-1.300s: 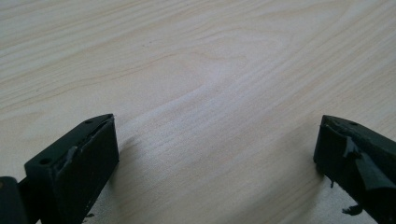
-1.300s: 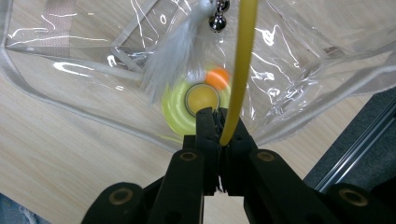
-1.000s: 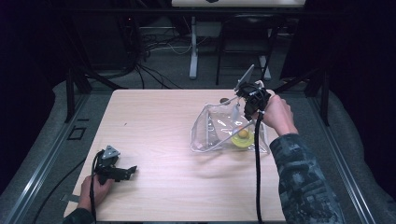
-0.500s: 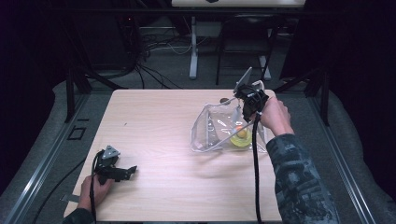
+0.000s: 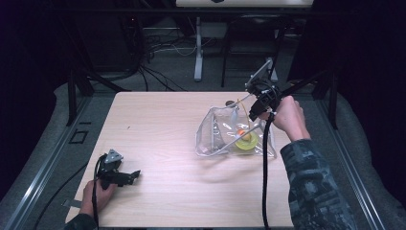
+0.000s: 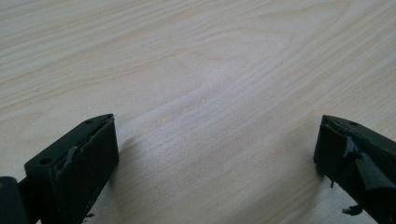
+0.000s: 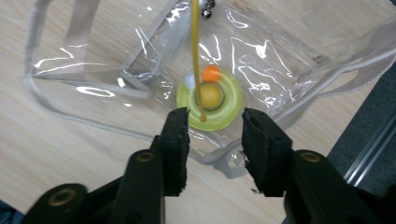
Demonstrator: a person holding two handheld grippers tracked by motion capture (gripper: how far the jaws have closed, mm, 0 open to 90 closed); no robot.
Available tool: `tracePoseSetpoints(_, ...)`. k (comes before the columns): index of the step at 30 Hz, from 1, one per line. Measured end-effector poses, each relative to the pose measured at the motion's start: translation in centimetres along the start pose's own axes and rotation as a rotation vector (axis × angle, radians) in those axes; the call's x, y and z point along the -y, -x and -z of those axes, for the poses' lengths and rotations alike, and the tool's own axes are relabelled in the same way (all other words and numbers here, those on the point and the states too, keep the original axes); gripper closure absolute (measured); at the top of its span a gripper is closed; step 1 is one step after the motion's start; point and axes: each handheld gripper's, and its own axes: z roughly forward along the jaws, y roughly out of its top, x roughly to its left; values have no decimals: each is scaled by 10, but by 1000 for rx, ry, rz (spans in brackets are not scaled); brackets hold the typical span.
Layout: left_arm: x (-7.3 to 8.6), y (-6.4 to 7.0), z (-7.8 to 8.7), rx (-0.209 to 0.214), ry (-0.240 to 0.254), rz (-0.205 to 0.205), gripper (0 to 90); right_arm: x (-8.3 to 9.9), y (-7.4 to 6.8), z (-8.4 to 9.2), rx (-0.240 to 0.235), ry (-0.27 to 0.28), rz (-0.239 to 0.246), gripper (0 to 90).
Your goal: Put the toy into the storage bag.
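one clear bag [image 5: 225, 136] lies at the table's [image 5: 158, 120] right side, holding one yellow-green ring [image 7: 212, 100] with a yellow ball at its centre. one yellow stick [image 7: 196, 56] runs down to the ring; its top is cut off. the right gripper [image 7: 212, 140], above the bag, has just been opening, nothing between its jaws. the left gripper [image 6: 215, 154] rests spread on bare wood.

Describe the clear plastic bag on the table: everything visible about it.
The clear plastic bag is a see-through pouch with pale grey edging and strap, creased and glossy. It lies slumped on the wooden table, right of centre. Inside sits a yellow-green ring-shaped object with an orange bit. A thin yellow stick reaches down over it. The right gripper hovers above, jaws apart, gripping nothing.
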Motion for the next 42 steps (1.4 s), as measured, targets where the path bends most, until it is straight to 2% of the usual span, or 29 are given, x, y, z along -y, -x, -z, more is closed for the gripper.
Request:
tracePoseSetpoints(3,0,0,0,0,0,0,1,5,-2,7,-7,20,5,435)
tracePoseSetpoints(6,0,0,0,0,0,0,1,7,-2,10,-6,21,5,361)
tracePoseSetpoints(10,0,0,0,0,0,0,1,13,-1,13,17,31,-16,139)
tracePoseSetpoints(12,0,0,0,-2,3,0,1,15,-1,15,17,42,-22,123)
tracePoseSetpoints(14,0,0,0,-3,4,-1,1,19,-1,18,15,54,-26,45)
tracePoseSetpoints(17,0,0,-1,-3,5,2,1,25,-1,23,15,77,-28,0)
tracePoseSetpoints(19,0,0,0,-4,5,1,1,33,-4,28,26,110,-29,0)
tracePoseSetpoints(23,0,0,0,-4,5,0,1,45,-7,29,34,126,-15,0)
tracePoseSetpoints(27,0,0,0,-4,4,0,1,55,-6,29,31,140,-23,0)
tracePoseSetpoints(36,0,0,0,-4,4,0,1,82,-1,25,21,146,-36,0)
tracePoseSetpoints(42,0,0,0,-4,4,0,1,100,-5,15,6,159,-43,0)
